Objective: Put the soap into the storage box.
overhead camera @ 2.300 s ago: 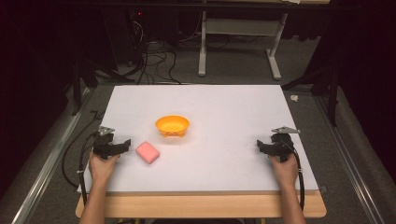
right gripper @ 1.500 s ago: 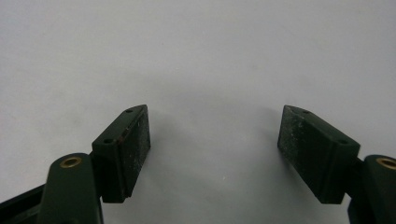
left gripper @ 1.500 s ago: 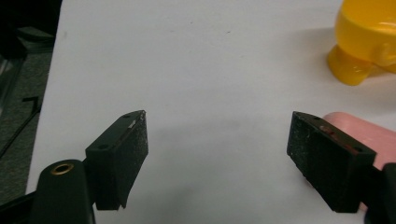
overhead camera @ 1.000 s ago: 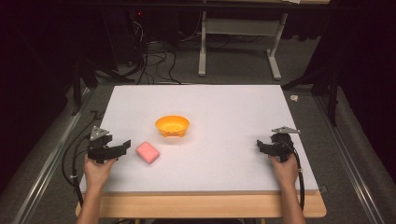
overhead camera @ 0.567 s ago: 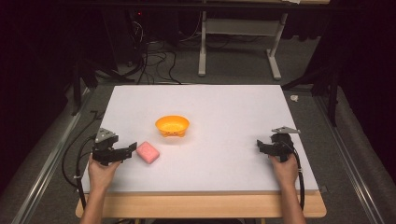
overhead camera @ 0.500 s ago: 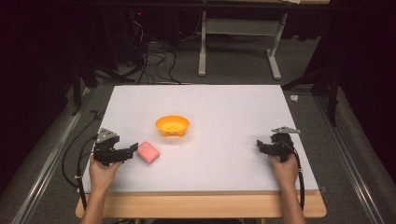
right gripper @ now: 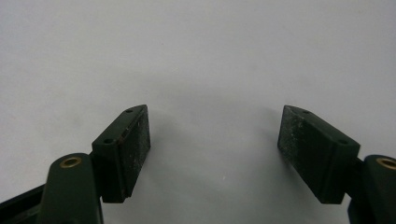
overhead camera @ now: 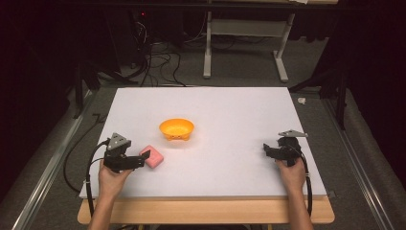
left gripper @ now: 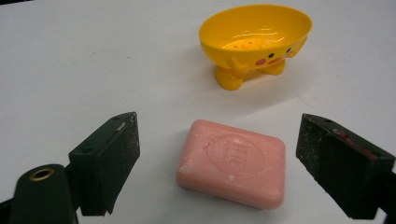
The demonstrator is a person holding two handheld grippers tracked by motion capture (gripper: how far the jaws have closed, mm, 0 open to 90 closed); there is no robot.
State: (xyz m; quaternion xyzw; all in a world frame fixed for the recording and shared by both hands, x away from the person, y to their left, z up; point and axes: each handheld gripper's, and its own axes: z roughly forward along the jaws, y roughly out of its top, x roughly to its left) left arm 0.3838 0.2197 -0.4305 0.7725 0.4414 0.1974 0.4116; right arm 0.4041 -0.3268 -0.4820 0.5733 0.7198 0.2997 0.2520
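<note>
In my left gripper view (left gripper: pixel 219 158), the jaws have just been opening and stand wide. The pink soap bar (left gripper: pixel 232 163) lies flat on the white table (left gripper: pixel 70 70) between them, low in the frame, touching neither pad. The yellow soap dish (left gripper: pixel 254 39) stands beyond it, upper right. My right gripper (right gripper: pixel 215 149) hangs open over bare table.
</note>
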